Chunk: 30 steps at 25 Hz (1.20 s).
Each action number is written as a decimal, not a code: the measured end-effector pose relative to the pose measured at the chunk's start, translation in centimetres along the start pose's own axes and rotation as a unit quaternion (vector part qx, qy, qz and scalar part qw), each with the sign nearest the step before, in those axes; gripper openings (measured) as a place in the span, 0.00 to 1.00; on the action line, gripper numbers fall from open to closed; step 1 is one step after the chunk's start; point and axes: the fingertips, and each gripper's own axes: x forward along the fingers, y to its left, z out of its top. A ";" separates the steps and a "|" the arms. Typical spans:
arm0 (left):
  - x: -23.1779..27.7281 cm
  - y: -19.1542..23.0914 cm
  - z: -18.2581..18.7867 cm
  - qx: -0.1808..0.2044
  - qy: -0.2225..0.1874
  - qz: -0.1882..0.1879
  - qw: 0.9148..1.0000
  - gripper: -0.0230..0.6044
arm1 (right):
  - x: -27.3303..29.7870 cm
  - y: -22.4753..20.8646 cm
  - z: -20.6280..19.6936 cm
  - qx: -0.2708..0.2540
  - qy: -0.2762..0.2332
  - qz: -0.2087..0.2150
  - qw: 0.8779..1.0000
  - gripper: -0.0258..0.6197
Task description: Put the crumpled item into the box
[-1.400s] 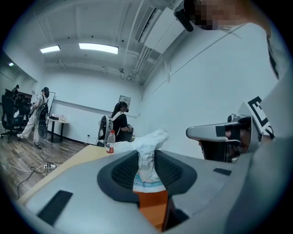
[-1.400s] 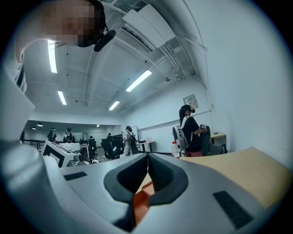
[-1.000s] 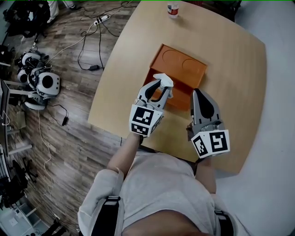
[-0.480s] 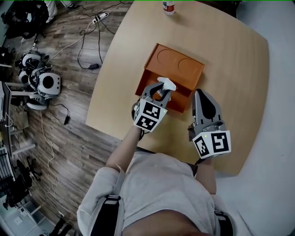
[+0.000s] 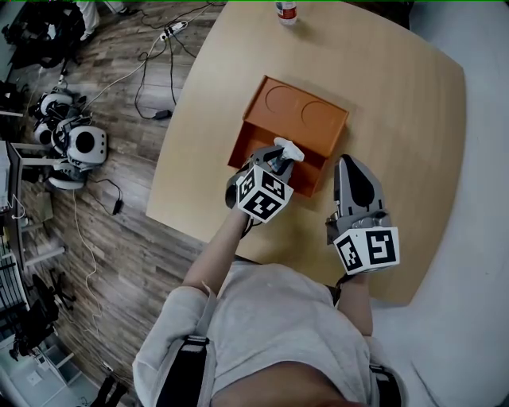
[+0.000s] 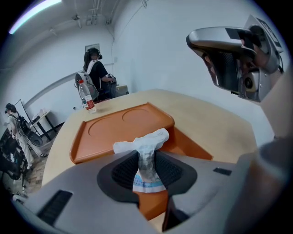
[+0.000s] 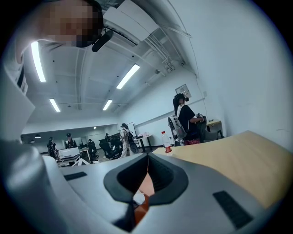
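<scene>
Left gripper (image 5: pixel 280 161), grey two-jaw claw with a black-and-white marker cube, tilts down over the near part of the box. Its jaws pinch the crumpled item (image 6: pixel 147 153), a white wad with a bit of blue and grey print, paper or plastic, can't tell which. The pads press on the wad's middle. The upper end of the wad sticks out past the jaw tips and flares sideways; the lower end hangs between the jaws.

In the head view the crumpled item (image 5: pixel 289 149) shows as a white lump at the left gripper's tips, above the near, darker part of the orange box (image 5: pixel 306 114). The box is rectangular and looks like plastic, with a flat far section carrying two round recesses. The item is off the box surface, held by the claw only.

Right gripper (image 7: pixel 147 158), same grey build, has its jaws pressed together with nothing clamped. In the head view the right gripper (image 5: pixel 348 163) sits over the bare light wooden table (image 5: pixel 406 103), just beside the box's near right corner, pointing roughly level.

Clear plastic bottle (image 5: pixel 285 10) with a red label stands upright at the table's far edge, well apart from the box.
</scene>
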 end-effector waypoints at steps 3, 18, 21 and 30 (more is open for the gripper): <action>0.8 -0.5 -0.4 0.017 0.024 -0.002 1.000 0.22 | -0.1 -0.6 0.1 0.003 0.000 0.000 1.000 0.06; 2.6 -1.6 -1.8 0.038 0.085 -0.025 0.995 0.33 | -0.1 -1.3 -0.3 0.008 0.007 0.007 1.000 0.06; 2.4 -1.9 -2.0 0.036 0.085 -0.028 0.995 0.35 | -0.4 -1.0 -0.3 0.008 0.007 0.009 1.000 0.06; -1.1 -0.6 1.6 0.001 -0.026 0.020 0.999 0.17 | -0.7 -0.8 -0.1 0.005 0.005 0.017 1.000 0.06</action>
